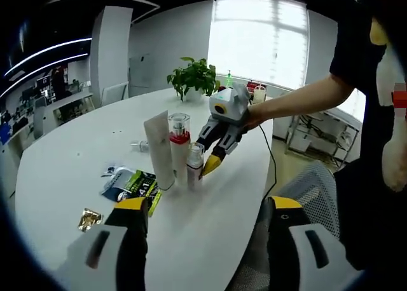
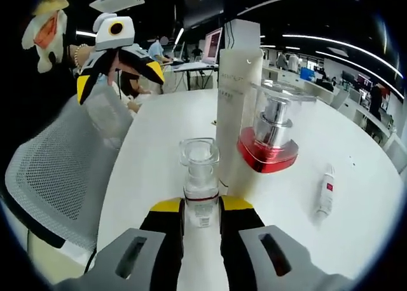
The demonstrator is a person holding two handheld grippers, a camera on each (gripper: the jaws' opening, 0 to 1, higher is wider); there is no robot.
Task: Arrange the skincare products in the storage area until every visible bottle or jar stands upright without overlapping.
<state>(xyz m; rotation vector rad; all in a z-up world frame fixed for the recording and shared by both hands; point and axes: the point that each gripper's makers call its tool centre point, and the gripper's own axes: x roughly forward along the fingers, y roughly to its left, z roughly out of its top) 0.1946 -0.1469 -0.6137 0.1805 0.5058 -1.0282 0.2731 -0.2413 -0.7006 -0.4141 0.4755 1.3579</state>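
A small white bottle with a clear cap [image 2: 200,176] stands upright on the white table [image 2: 159,151], and my right gripper [image 2: 201,209] is shut on its body. Just behind it stand a tall white tube [image 2: 234,100] and a pump bottle with a red collar and clear cap [image 2: 270,135], close together. In the left gripper view the same small bottle [image 1: 194,167], tube [image 1: 159,151] and pump bottle [image 1: 179,142] form a tight group, with the right gripper [image 1: 212,161] at the small bottle. My left gripper [image 1: 208,205] is open and holds nothing, well short of the group.
A small white tube [image 2: 325,199] lies flat on the table to the right. Printed sachets [image 1: 132,186] and a gold packet [image 1: 89,219] lie near the group. A mesh chair [image 2: 57,170] stands at the table edge. A potted plant [image 1: 194,78] is at the far end.
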